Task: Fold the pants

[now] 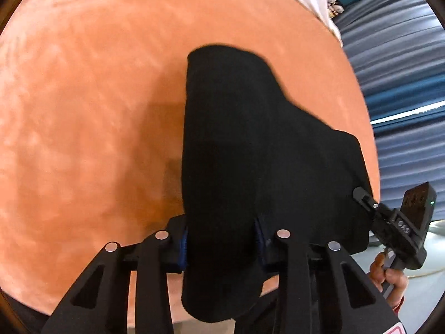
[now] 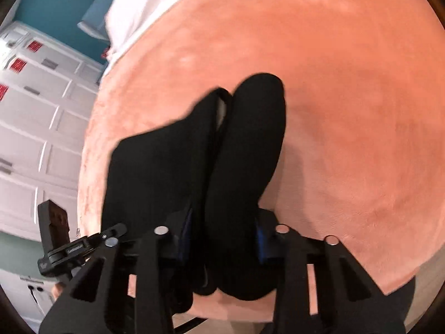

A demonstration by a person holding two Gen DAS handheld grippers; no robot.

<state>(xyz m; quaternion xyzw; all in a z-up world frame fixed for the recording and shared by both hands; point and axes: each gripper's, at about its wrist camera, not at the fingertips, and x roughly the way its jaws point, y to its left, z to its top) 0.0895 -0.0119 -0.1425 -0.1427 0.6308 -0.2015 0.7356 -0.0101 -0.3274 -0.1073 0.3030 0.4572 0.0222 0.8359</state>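
Bedding in a peach plush cover (image 1: 83, 97) carries everything here, with a white sheet (image 2: 144, 8) showing at its far edge. The black pants (image 1: 236, 139) are lifted at the bed's near edge, while their far end trails down onto the cover toward the middle. The cloth is judged soft, light and limp: it sags between the two holds and is likely to slump wherever it is not supported. Being matte knit, it is not thought slippery. Hold is best taken at the thick doubled edge or a corner, where several layers can be pinched together. The left gripper (image 1: 222, 242) is clamped on a bunched fold of the pants, cloth filling the gap between its blue pads. The right gripper (image 2: 225, 239) is likewise closed on a thick roll of the same garment.
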